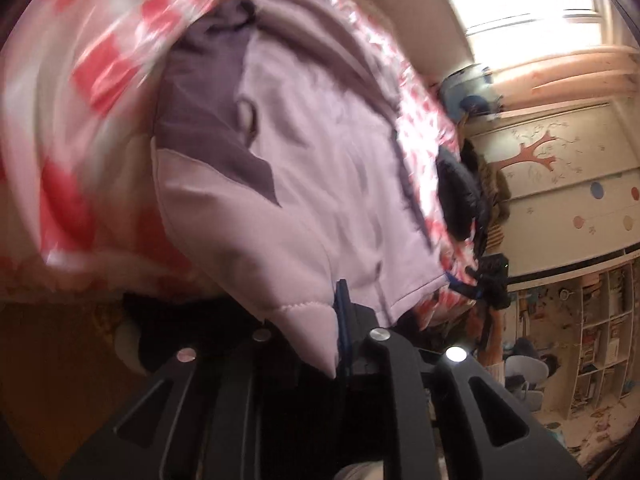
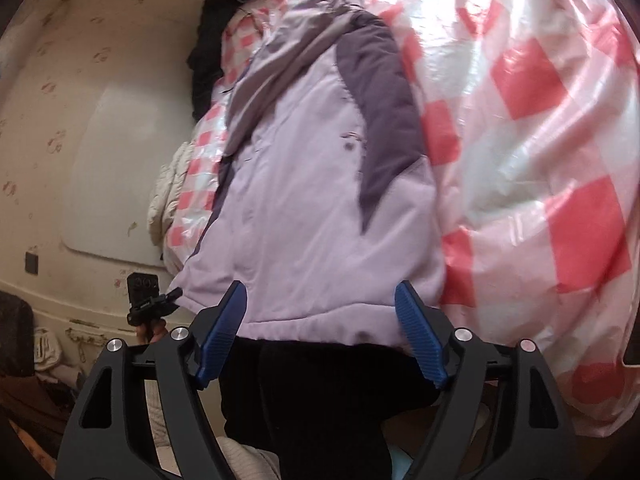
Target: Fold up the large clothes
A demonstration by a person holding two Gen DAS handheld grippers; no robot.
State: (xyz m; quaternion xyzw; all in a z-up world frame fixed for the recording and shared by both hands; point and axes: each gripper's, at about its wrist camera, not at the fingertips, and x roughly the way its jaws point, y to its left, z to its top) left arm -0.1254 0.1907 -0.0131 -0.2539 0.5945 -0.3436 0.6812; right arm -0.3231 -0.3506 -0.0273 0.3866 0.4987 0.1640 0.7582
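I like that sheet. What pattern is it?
Red-and-white checks on the sheet, clearest in the right wrist view.

The lilac jacket [image 2: 320, 184] fills the way ahead of the right fingers [image 2: 224, 332]. Checked plastic sheet [image 2: 540, 160] lies clear beyond the right-hand finger. A corner of the jacket blocks the left fingers [image 1: 343, 312].

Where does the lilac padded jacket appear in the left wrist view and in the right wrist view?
Left wrist view: lilac padded jacket fills the centre, hem corner at the bottom.
Right wrist view: it lies centre, hem toward the bottom.
Shared landmark: red-and-white checked sheet under it.
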